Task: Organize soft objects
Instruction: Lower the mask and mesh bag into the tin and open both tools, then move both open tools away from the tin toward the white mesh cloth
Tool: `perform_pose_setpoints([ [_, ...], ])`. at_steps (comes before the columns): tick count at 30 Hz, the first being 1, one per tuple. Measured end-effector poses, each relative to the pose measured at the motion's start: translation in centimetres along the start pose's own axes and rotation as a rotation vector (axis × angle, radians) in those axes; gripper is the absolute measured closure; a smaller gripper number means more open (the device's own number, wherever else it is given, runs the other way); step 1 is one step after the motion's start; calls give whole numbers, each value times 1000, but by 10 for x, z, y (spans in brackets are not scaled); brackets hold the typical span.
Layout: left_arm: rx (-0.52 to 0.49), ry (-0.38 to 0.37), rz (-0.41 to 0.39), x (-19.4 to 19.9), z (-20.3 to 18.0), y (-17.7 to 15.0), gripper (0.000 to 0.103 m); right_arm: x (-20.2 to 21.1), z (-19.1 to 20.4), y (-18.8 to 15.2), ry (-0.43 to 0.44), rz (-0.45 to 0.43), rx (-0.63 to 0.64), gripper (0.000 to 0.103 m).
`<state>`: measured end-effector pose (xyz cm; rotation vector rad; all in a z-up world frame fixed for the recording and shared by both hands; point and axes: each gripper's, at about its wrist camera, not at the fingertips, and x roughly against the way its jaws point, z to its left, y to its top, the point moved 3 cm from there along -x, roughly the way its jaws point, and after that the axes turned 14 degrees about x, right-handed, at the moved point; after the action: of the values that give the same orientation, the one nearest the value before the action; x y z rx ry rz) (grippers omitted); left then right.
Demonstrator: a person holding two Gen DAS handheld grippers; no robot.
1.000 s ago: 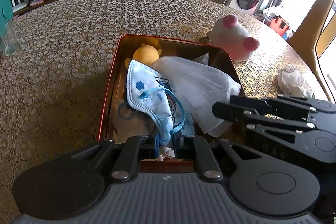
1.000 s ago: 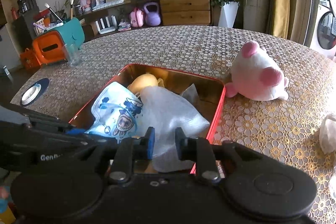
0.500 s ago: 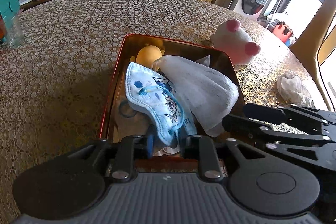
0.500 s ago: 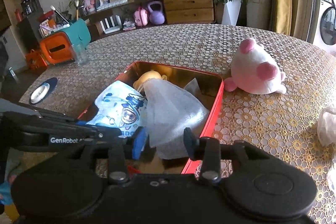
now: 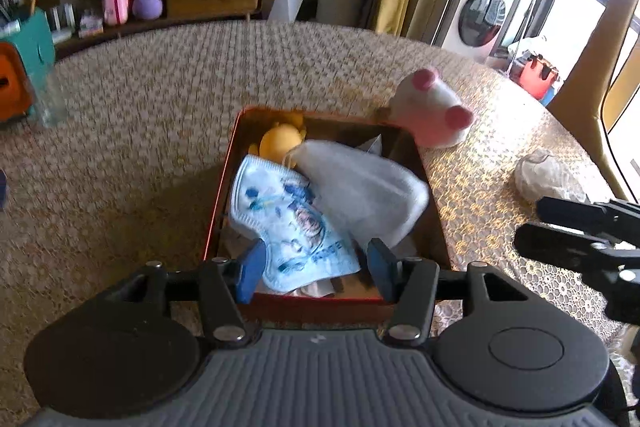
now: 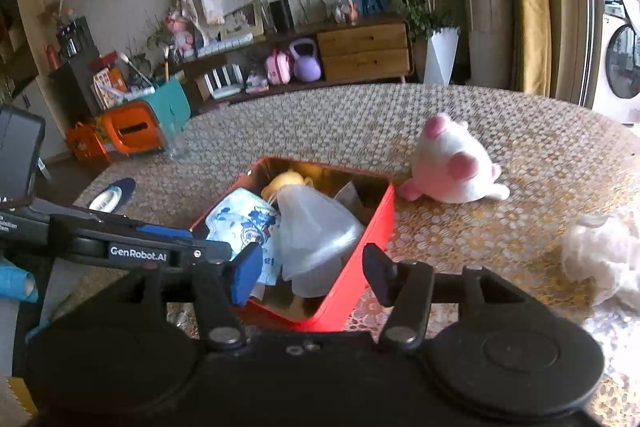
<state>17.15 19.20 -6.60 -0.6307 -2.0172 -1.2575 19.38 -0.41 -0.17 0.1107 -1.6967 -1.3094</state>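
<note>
Both tongs hang over the tin's (image 5: pixel 218 211) near edge, jaws opening: left gripper (image 5: pixel 316 269) around the mask's (image 5: pixel 288 219) tip without pinching, right gripper (image 6: pixel 310 273) holding nothing. Mask and cloth (image 6: pixel 312 227) lie inside; the plush (image 6: pixel 456 167) sits just outside the tin's far corner.
</note>
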Motion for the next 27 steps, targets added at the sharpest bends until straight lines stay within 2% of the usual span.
perform_pose_setpoints([
  [3,-26,18,-50,14,-14,-1,43,22,-8,-1,-11,-30,-16,43],
  [5,-28,-4,-62,20,-23,-1,43,35,-14,-2,-21,-50,-24,39],
  [9,-39,-40,-78,29,-48,-4,32,60,-31,-7,-47,-79,-44,34],
  [11,-52,-60,-84,31,-61,-6,31,70,-39,-11,-63,-84,-49,29],
  [21,-112,-108,-92,22,-135,-21,24,109,-94,-36,-156,-106,-93,14],
  [23,-110,-99,-92,18,-149,-24,19,113,-108,-42,-177,-104,-113,10],
  [27,-106,-132,-73,9,-174,-30,18,120,-135,-53,-199,-97,-160,7],
])
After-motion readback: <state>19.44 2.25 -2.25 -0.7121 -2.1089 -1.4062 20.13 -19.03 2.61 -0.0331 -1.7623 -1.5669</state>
